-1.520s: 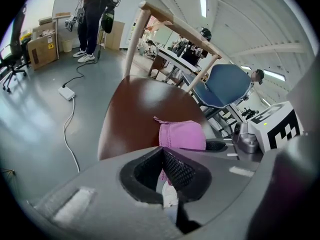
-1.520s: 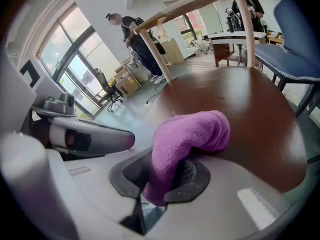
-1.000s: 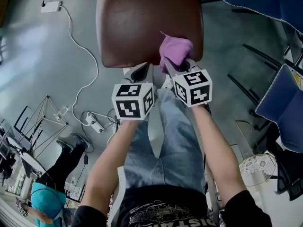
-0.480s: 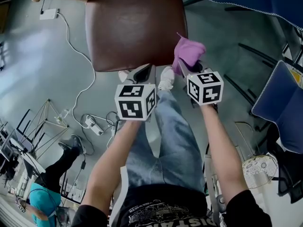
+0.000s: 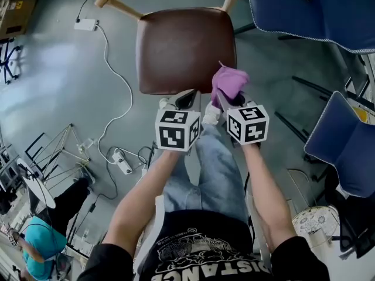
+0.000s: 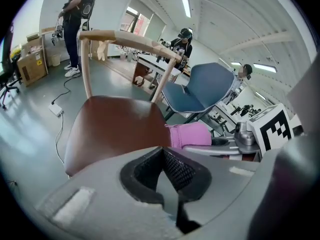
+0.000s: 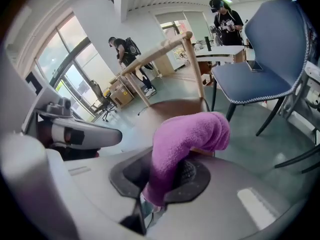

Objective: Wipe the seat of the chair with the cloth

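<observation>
A wooden chair with a dark brown seat [image 5: 184,48] stands on the grey floor in front of me; its seat [image 6: 117,126] also fills the middle of the left gripper view. My right gripper [image 5: 227,96] is shut on a pink cloth [image 5: 228,82], held in the air just off the seat's near right corner. The cloth [image 7: 187,141] droops over the jaws in the right gripper view. My left gripper [image 5: 183,100] hangs beside it at the seat's front edge, jaws shut and empty.
Blue chairs stand at the right [image 5: 343,139] and at the far right [image 5: 310,10]. A white cable and power strip [image 5: 86,24] lie on the floor left of the chair. Another person [image 5: 35,250] is at the lower left; my own legs are below the grippers.
The cloth has come off the seat and is now held clear of its near right corner. The whole chair, with backrest rails, now shows in view.
</observation>
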A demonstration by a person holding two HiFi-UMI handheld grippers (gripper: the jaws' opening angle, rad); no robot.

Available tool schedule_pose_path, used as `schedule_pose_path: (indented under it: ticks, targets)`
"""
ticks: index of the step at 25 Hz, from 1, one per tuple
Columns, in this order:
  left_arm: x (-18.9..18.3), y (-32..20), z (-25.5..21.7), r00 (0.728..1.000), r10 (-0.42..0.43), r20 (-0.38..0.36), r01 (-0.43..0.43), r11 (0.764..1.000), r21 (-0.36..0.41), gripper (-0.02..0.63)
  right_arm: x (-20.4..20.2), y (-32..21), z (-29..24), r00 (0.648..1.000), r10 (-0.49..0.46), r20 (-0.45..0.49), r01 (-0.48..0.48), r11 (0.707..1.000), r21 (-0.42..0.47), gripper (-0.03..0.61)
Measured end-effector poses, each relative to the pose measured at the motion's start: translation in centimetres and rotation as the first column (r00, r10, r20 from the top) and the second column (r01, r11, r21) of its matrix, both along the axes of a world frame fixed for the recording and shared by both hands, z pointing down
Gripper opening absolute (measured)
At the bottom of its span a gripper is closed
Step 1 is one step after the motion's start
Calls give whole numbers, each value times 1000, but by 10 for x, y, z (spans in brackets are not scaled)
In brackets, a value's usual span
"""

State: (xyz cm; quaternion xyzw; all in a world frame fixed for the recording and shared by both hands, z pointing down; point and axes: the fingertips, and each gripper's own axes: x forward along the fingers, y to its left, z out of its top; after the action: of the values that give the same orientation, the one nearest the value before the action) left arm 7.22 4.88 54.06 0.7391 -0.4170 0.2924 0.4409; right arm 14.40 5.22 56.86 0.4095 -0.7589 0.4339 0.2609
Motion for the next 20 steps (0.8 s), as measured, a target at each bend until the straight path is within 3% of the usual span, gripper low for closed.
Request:
schedule_pose_path:
  ticks: [8,13,20]
  targets:
    - [-32,-21,-109,996,-70,-50,76,990,115,-5,-56,-28,-125,997,-78,17,75,985,157,63]
    - [-47,-38,-173,994,-76,-74,92,968,232,-5,-82,-44,-195,994,-106,39,92,961,262,63]
    - [-68,-41,-239,993,-75,-93,102,941,322,-5,-101,-45,-274,993,-115,5,104,920,378,63]
